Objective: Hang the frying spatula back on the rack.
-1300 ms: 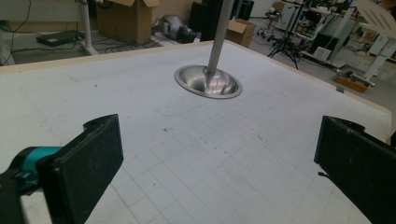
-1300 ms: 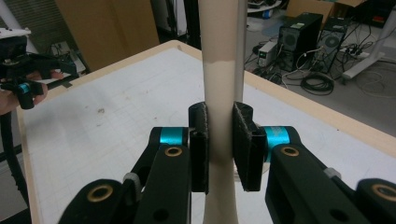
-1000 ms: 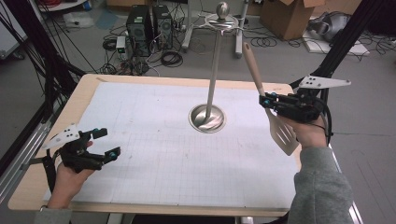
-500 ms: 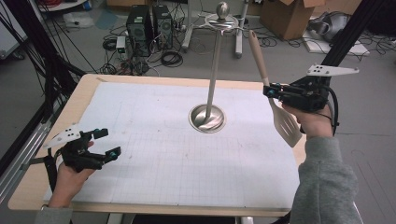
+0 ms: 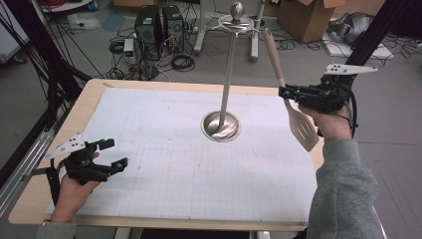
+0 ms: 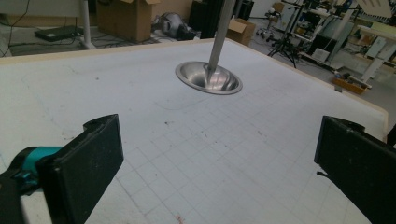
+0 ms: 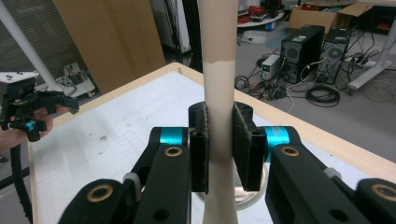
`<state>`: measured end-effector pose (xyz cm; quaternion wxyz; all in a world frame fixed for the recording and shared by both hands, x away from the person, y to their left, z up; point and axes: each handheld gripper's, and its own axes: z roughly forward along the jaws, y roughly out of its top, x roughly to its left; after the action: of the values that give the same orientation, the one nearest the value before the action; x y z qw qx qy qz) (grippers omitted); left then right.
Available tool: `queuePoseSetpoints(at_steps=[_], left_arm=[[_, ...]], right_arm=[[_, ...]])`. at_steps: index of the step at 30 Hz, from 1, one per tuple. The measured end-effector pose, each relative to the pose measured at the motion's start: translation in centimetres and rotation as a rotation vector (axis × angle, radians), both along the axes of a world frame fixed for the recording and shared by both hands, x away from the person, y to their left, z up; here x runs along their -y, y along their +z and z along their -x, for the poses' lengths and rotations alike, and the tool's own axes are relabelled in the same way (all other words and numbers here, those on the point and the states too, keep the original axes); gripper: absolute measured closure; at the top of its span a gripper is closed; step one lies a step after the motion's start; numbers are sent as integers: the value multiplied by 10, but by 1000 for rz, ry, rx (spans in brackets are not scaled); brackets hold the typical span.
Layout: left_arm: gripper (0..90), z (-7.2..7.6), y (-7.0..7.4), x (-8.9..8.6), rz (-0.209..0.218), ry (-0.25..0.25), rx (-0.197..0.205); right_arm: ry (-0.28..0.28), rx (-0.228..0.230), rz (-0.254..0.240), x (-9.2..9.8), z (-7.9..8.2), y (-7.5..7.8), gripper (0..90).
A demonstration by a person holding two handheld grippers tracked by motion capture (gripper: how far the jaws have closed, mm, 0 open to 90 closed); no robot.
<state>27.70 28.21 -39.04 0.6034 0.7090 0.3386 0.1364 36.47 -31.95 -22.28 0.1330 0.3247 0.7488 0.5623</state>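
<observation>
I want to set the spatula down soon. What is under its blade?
Under the spatula blade lies the table edge and grid sheet; the strip beneath the blade is covered.

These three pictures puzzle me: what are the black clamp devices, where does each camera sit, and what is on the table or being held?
A person holds a two-jaw gripper in each hand. The high view looks down on the table; the other two cameras ride on the grippers. The right gripper is shut on a beige slotted spatula with a wooden handle, held above the table's right edge. The left gripper is open and holds nothing, near the front left. On the white gridded sheet stands a steel stand with a round base and tall pole.
</observation>
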Motion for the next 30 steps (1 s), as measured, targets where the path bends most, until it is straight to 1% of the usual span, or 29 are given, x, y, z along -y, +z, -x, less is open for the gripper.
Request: queuePoseSetpoints(at_steps=[6, 10, 12, 15, 21, 25, 30], left_arm=[[18, 1, 0, -3, 7, 10, 1], [17, 2, 0, -4, 15, 6, -1], [17, 2, 0, -5, 20, 7, 2], [17, 3, 0, -6, 22, 8, 0], [17, 3, -1, -7, 18, 14, -2], [17, 3, -2, -7, 20, 17, -7], [17, 3, -2, -8, 14, 17, -7]], right_arm=[[22, 5, -12, -3, -3, 2, 783], [16, 1, -3, -5, -5, 3, 783], [8, -2, -9, -6, -6, 3, 783], [13, 0, -6, -7, -8, 3, 783], [21, -15, -7, -8, -11, 1, 783], [20, -15, -5, -8, -12, 1, 783], [35, -23, -6, -9, -13, 0, 783]])
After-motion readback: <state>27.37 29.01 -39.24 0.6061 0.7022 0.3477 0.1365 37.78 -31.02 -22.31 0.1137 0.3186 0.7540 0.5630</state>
